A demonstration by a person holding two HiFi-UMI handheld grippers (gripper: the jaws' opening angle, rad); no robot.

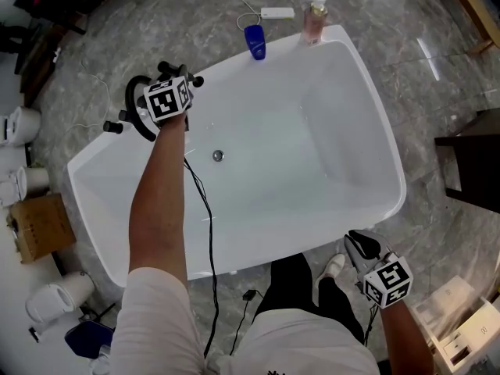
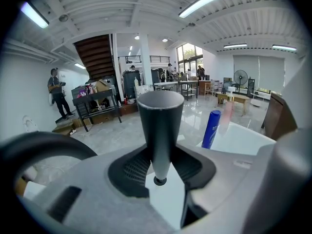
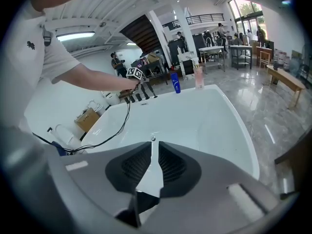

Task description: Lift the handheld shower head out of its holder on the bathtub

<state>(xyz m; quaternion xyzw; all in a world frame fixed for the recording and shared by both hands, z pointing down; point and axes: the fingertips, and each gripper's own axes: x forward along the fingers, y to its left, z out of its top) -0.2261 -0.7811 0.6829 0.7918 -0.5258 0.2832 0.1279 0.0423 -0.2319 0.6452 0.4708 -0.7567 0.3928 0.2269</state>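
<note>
My left gripper (image 2: 160, 178) is closed on the shower head's dark handle (image 2: 160, 126) at the bathtub's (image 1: 367, 131) far left rim. My right gripper (image 3: 152, 147) is empty, with its jaws barely apart.

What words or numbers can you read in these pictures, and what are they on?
No text can be read in any view.
On the blue bottle: label too small to read.
On the pink pump bottle: label blurred.
On the marker cubes: black-and-white square patterns only, no letters.
On the shirt emblem: too small to read.
</note>
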